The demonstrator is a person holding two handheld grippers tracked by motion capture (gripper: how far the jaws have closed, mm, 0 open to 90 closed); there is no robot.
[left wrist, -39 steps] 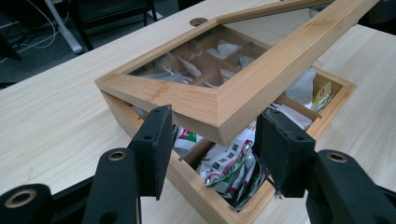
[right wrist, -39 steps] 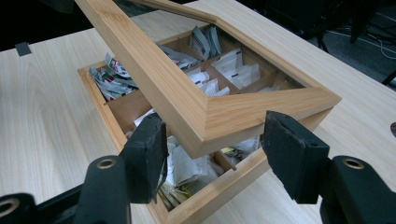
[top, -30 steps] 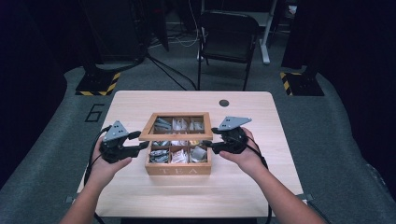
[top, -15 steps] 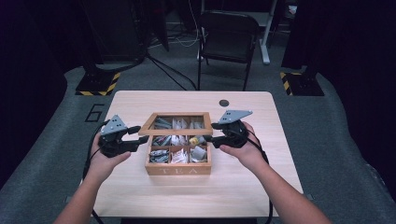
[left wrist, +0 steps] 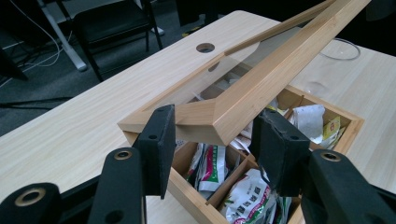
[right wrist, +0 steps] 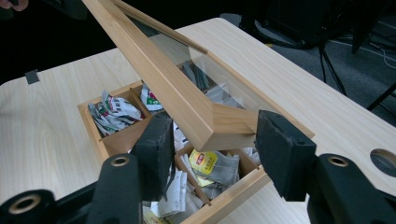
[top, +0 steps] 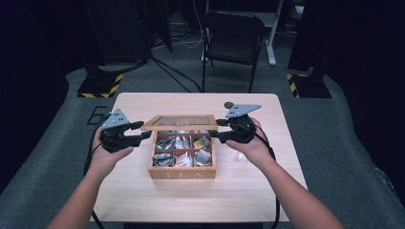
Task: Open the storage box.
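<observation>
Lid half raised off tea box. Left gripper at 9 o'clock, right gripper at 3 o'clock: both clenched on front lid corners, closing. Lift evenly, swing toward 12 o'clock hinge, avoid twisting frame.

The word "TEA" stands on the front wall of the wooden box, a large "6" is marked on the grey floor left of the table, and the print on the sachets is too small to read.
</observation>
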